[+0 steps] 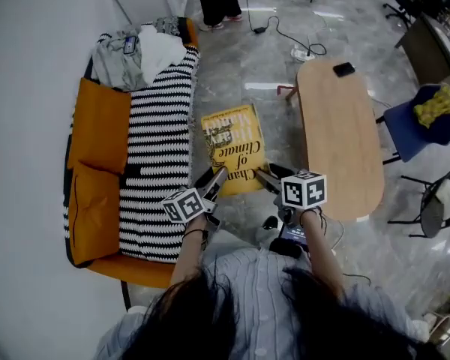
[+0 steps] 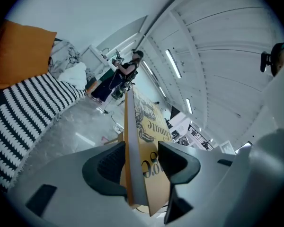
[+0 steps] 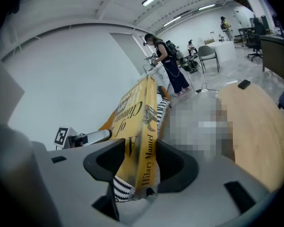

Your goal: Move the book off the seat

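Note:
A yellow hardback book (image 1: 232, 148) hangs face up over the floor, between the sofa and the table, held at its near corners by both grippers. My left gripper (image 1: 214, 180) is shut on its near left corner. In the left gripper view the book (image 2: 132, 126) stands edge-on between the pads of the left gripper (image 2: 141, 162), page edges facing the camera. My right gripper (image 1: 266, 177) is shut on the near right corner. In the right gripper view the spine of the book (image 3: 147, 141) sits between the pads of the right gripper (image 3: 141, 167). The sofa seat (image 1: 157, 148), under a black-and-white striped blanket, lies left of the book.
Orange cushions (image 1: 97, 126) line the sofa's back, and crumpled clothes (image 1: 139, 51) lie at its far end. A long wooden table (image 1: 337, 133) with a phone (image 1: 343, 69) stands to the right. Past it are a blue chair (image 1: 420, 126), floor cables (image 1: 285, 32) and a standing person (image 1: 219, 2).

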Available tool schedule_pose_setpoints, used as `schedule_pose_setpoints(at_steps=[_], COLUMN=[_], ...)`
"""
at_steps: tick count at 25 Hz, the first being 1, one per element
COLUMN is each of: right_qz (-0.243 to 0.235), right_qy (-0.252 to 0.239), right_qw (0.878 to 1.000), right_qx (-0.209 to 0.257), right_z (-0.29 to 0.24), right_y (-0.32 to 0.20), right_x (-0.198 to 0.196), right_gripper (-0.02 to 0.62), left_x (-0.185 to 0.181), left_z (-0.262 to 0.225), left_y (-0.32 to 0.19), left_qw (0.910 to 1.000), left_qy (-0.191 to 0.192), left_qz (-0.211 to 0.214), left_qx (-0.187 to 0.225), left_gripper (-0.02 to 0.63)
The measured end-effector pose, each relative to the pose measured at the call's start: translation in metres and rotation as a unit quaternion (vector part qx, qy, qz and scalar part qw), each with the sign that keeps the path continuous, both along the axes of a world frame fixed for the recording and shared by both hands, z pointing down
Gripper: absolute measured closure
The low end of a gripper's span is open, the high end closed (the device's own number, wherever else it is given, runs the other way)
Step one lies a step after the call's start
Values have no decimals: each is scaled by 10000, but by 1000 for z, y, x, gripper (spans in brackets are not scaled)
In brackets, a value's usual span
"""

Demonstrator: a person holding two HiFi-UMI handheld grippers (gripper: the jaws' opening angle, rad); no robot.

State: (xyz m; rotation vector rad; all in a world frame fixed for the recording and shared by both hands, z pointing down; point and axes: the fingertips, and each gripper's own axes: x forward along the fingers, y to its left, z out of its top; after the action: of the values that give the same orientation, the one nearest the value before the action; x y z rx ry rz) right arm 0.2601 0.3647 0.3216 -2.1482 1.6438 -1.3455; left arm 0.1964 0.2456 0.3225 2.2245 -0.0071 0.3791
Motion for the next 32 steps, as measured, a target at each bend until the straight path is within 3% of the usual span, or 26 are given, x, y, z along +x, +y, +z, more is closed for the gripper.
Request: schedule_pose_setpoints(at_steps=[11, 18, 25, 32], right_qz=[892, 1551, 2226, 2948], right_qy=[-17, -154, -374, -667], right_qw=[9960, 9876, 9741, 9532], right_qx=[52, 166, 138, 4], right_z=[8, 13, 27, 52], right_y=[142, 198, 232, 274], right_x=[66, 80, 85, 99], right_gripper=[379, 380, 380, 379], left_x=[86, 117, 144, 181], left_z=[12, 13, 22, 46], left_y=[132, 184, 216, 258], left_qw=[9965, 9885, 9736, 9507], left_qy=[-69, -195, -381, -576], left_qz=[828, 1501, 2251, 3047], left_qx=[-100, -2, 86, 61], left_gripper=[393, 393, 394, 395])
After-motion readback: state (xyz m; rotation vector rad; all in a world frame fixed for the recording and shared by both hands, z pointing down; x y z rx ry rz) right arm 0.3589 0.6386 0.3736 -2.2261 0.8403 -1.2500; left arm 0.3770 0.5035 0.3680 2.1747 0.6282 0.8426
